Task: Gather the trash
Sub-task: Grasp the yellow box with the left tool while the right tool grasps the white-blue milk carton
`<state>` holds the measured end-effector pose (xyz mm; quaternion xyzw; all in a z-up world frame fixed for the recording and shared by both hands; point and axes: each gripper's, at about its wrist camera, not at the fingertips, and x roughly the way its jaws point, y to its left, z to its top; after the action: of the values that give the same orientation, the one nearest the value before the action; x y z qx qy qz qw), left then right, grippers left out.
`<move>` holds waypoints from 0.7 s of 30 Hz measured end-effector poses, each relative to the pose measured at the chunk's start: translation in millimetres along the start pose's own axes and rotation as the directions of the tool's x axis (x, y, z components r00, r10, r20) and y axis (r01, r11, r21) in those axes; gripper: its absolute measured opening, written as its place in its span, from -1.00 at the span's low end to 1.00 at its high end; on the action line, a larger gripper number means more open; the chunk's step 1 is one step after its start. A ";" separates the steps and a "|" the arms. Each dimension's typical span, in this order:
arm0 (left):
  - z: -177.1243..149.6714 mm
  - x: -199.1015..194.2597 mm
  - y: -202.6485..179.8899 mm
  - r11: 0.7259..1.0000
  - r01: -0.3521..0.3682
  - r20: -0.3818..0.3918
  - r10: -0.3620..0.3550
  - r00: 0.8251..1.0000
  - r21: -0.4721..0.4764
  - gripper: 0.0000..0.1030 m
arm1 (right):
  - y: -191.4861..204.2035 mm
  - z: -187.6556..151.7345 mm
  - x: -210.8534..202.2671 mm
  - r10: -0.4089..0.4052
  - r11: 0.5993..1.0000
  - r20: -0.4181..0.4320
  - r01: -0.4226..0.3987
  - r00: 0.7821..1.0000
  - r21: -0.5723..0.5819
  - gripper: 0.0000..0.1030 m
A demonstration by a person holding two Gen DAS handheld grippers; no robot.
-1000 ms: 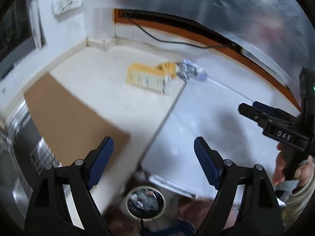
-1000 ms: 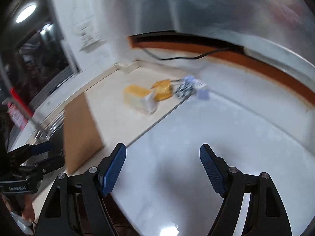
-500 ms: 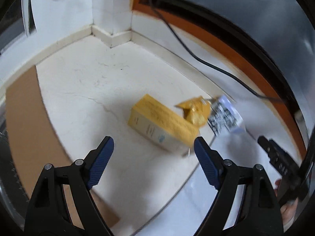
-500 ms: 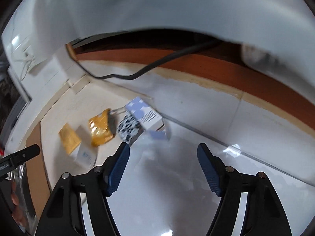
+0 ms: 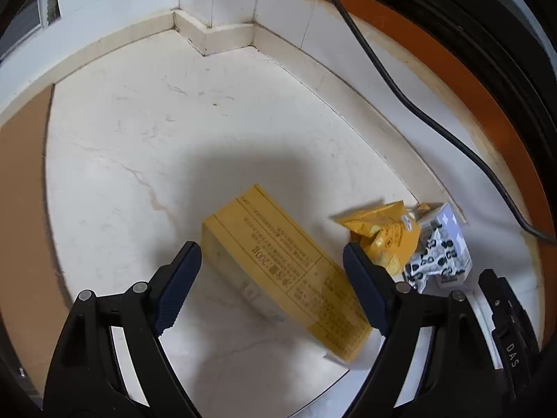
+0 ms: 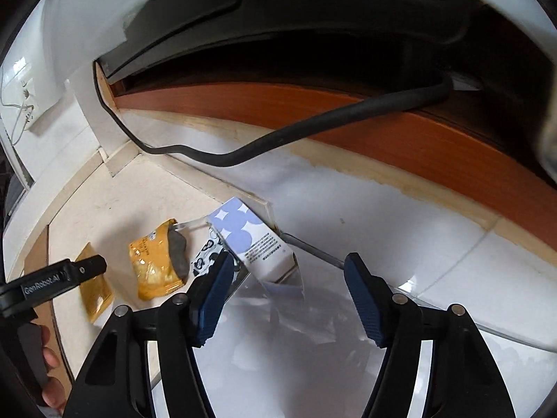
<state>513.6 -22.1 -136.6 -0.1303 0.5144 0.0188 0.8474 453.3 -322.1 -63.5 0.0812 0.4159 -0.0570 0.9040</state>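
A yellow carton [image 5: 282,264] lies on its side on the pale counter. My left gripper [image 5: 271,268] is open, its jaws on either side of the carton, which lies between and just beyond them. A crumpled yellow snack bag [image 5: 386,237] and a black-and-white printed wrapper [image 5: 435,261] lie to its right. In the right wrist view, a white and lilac carton [image 6: 254,244] lies tilted against the wrapper [image 6: 205,257], next to the snack bag [image 6: 156,264]. My right gripper [image 6: 285,278] is open, just short of the lilac carton.
A black cable [image 6: 278,139] runs along the orange wooden ledge [image 6: 383,122] behind the trash. The wall corner [image 5: 209,35] closes the counter at the back. A brown board [image 5: 21,209] lies at the left. The left gripper's body [image 6: 52,282] shows in the right wrist view.
Both grippers have moved forward and down toward the trash. The yellow carton now lies between the left jaws, and the lilac carton is just ahead of the right jaws.
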 end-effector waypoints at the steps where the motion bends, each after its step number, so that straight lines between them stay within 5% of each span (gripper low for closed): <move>1: 0.2 3.5 -2.1 1.000 -0.005 -0.002 0.005 1.000 0.003 0.59 | -1.4 0.8 1.4 0.000 1.000 -0.004 0.000 1.000 0.004 0.22; 14: -0.6 8.0 9.0 0.980 0.092 -0.059 -0.083 0.995 0.174 0.58 | -3.5 10.6 53.2 0.060 0.997 -0.071 -0.056 0.996 0.057 0.15; 21: 2.1 3.9 26.2 0.970 0.130 -0.110 -0.109 0.988 0.204 0.58 | 22.5 7.1 64.9 0.103 0.994 -0.085 -0.106 0.991 -0.030 0.16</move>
<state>513.0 3.3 -144.4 -0.0715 0.5455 -0.0933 0.8298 504.4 -303.8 -106.1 0.0897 0.4495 0.0010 0.8888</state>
